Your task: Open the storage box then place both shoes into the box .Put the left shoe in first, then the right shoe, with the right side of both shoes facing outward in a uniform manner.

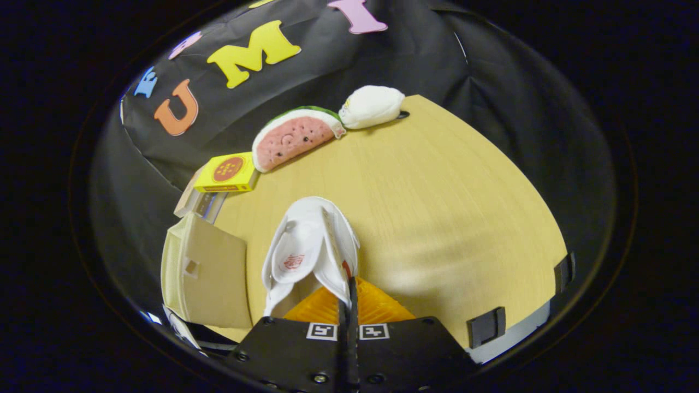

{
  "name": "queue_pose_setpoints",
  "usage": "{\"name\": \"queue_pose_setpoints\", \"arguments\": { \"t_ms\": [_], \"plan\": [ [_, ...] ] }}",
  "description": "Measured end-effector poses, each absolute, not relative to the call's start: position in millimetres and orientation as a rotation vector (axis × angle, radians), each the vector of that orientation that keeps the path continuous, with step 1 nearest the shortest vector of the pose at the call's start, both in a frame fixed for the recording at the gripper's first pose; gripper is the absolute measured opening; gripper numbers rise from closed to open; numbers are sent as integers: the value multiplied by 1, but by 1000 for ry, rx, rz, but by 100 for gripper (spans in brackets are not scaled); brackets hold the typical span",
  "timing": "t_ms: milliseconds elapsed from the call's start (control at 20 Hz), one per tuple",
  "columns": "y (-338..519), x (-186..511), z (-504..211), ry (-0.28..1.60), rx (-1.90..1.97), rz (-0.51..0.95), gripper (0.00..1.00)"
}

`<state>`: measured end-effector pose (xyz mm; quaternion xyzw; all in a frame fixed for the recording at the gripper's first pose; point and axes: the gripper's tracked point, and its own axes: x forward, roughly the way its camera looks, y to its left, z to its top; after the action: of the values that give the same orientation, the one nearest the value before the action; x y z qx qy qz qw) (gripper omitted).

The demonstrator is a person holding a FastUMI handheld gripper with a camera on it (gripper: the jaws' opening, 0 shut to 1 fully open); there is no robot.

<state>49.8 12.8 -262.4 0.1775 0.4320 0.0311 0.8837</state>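
My gripper [348,297] is shut on a white shoe [306,251], both orange fingers [377,308] pinching the side wall of its collar. The shoe hangs lifted above the wooden table [437,202], its opening turned toward me so the white insole with a red mark shows. Just left of the shoe stands the storage box [205,273], cream-coloured, with a small square hole in its near panel. I cannot tell from here how far its door stands open.
A yellow carton [226,173] rests on a clear case behind the storage box. A watermelon-slice plush [295,136] and a white plush [371,106] lie along the table's far edge. Black clips [486,326] sit on the near right edge.
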Motion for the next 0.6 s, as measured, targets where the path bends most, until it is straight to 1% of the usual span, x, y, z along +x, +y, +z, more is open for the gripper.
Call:
{"name": "queue_pose_setpoints", "arguments": {
  "t_ms": [300,600],
  "plan": [
    [97,35,-178,788,429,40,0],
    [188,27,-142,754,462,49,0]
  ]
}}
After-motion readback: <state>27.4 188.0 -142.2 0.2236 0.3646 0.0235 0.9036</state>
